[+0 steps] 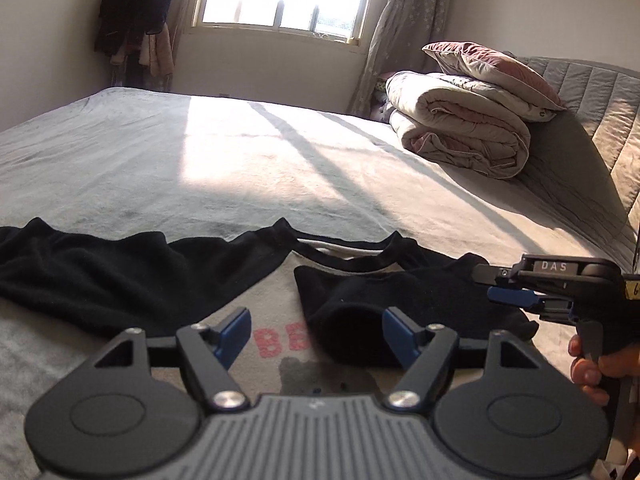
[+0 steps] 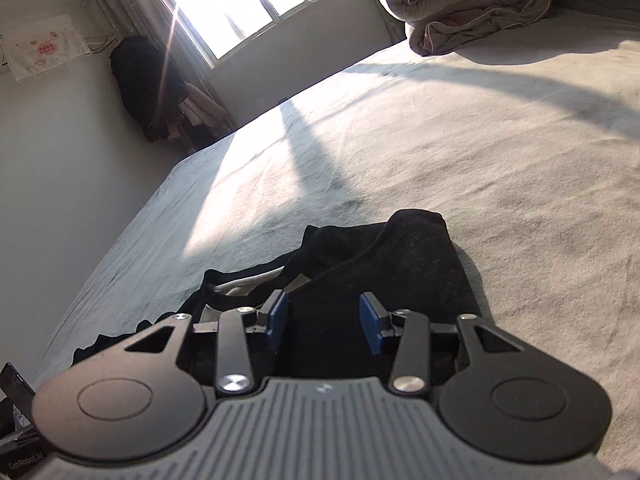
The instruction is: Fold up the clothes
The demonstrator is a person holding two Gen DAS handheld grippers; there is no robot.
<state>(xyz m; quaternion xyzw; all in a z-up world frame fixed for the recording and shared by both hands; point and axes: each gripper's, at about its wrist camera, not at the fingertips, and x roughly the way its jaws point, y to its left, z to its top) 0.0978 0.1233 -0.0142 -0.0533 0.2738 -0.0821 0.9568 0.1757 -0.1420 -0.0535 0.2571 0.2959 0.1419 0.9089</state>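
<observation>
Bed (image 1: 280,152): one, big and sunny.
Shirt (image 1: 120,276): one black-sleeved shirt, right in front of both grippers; pink letters partly hidden.
Left gripper (image 1: 316,336): spread wide, holding nothing.
Right gripper (image 2: 324,320): spread too, over one sleeve.
Quilt (image 1: 460,132): one, far ahead.

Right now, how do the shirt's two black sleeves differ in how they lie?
The left sleeve lies spread outward, flat on the bed; the right sleeve is already folded inward across the shirt body. The left sleeve's cuff is out of view, while the right sleeve's open cuff faces the left gripper. Both are black and ungripped.
</observation>
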